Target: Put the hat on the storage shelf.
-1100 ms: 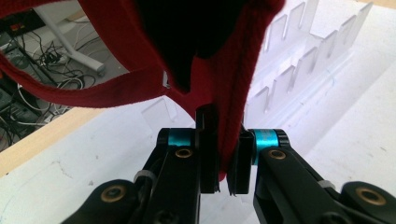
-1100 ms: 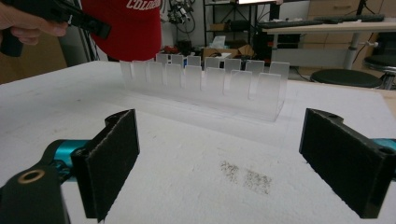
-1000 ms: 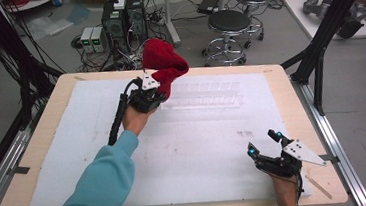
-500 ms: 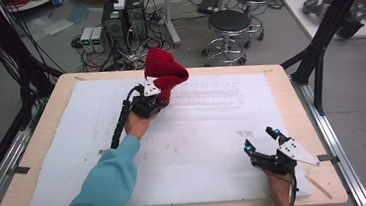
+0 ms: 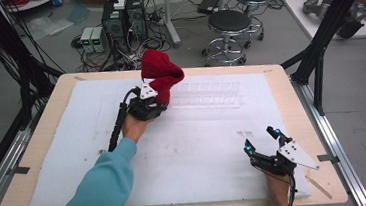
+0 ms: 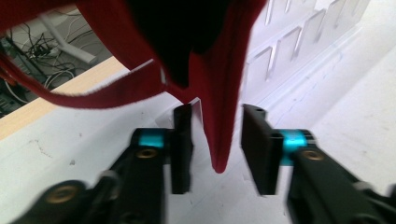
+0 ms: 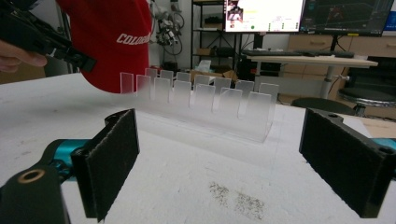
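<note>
The red cap [image 5: 162,79] stands at the far left-of-centre part of the white mat [image 5: 200,146], propped at the left end of the clear acrylic rack [image 5: 210,94]. White lettering shows on its front in the right gripper view [image 7: 112,42].

The left gripper [image 5: 157,103] is just near of the cap, pointing far-ward into it. Its jaws have just been opening. In the left gripper view a hanging fold of red fabric [image 6: 224,116] sits between the two black pads [image 6: 182,149] with a visible gap on either side, so the grip is released and the cloth is only loosely between them. The cap's strap [image 6: 93,95] loops out to the left in that view.

The right gripper [image 5: 262,143] rests at the near right of the mat, well apart from the cap. Its jaws are spread wide with nothing between them. Through them the rack's upright dividers are visible, with the cap behind their left end.
</note>
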